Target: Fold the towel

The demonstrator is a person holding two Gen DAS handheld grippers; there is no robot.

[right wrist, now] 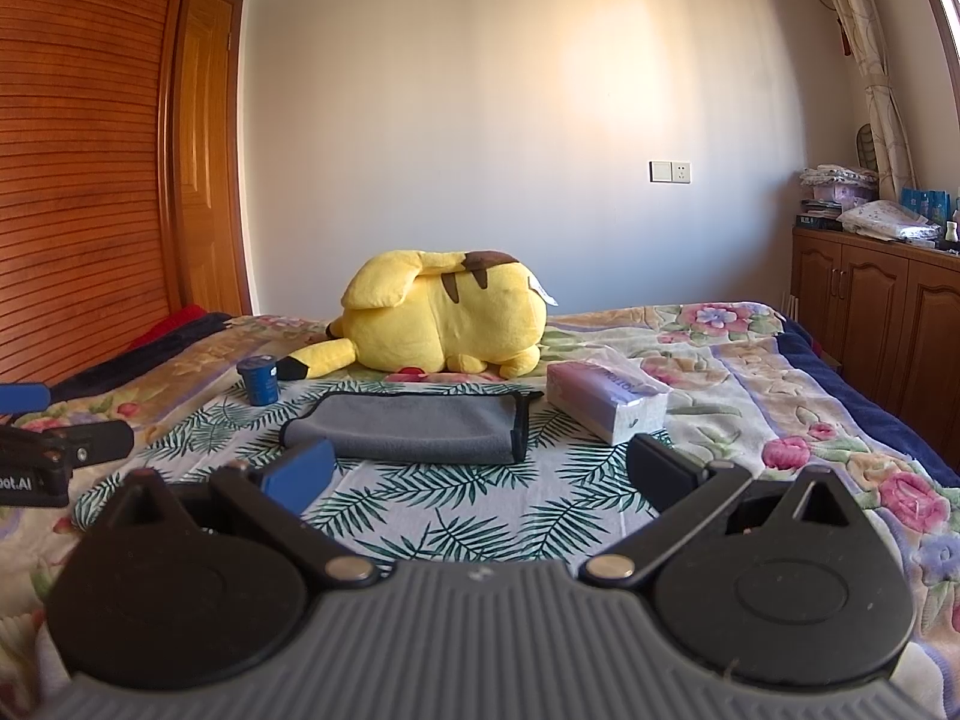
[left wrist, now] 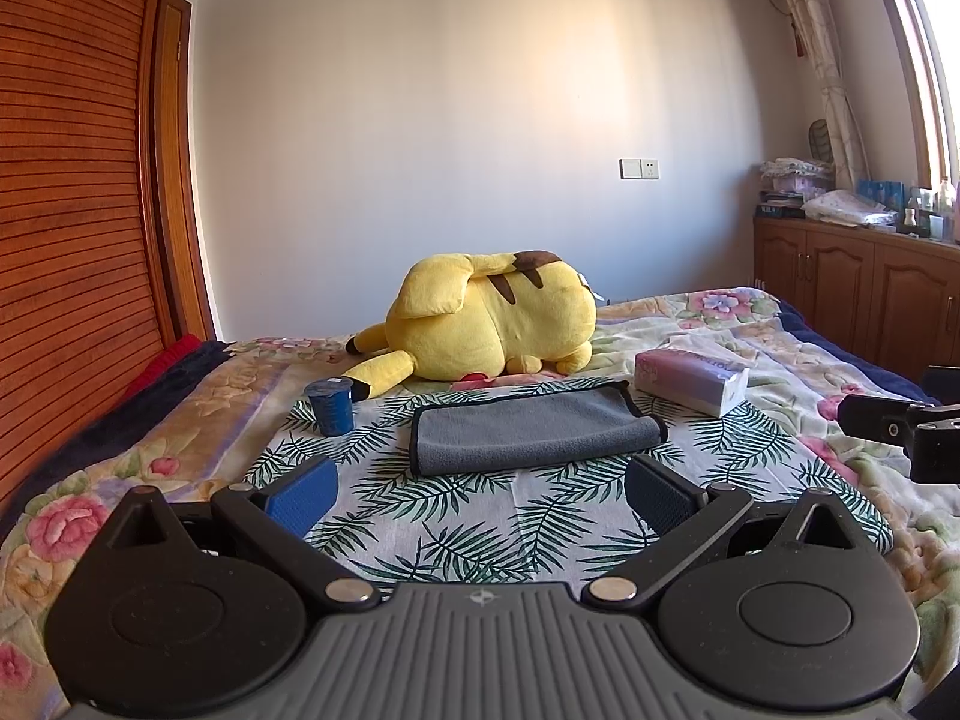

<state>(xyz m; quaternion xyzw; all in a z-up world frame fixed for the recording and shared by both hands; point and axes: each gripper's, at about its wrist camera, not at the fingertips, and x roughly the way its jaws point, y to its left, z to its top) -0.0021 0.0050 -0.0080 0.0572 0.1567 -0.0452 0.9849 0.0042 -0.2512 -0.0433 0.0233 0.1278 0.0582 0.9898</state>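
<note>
A grey towel with a black hem lies folded on a leaf-print cloth on the bed. It also shows in the right wrist view. My left gripper is open and empty, just short of the towel's near edge. My right gripper is open and empty, in front of the towel's near right part. The right gripper shows at the right edge of the left wrist view. The left gripper shows at the left edge of the right wrist view.
A yellow plush toy lies behind the towel. A blue cup stands to the towel's left. A tissue pack lies to its right. A wooden wardrobe is on the left, cabinets on the right.
</note>
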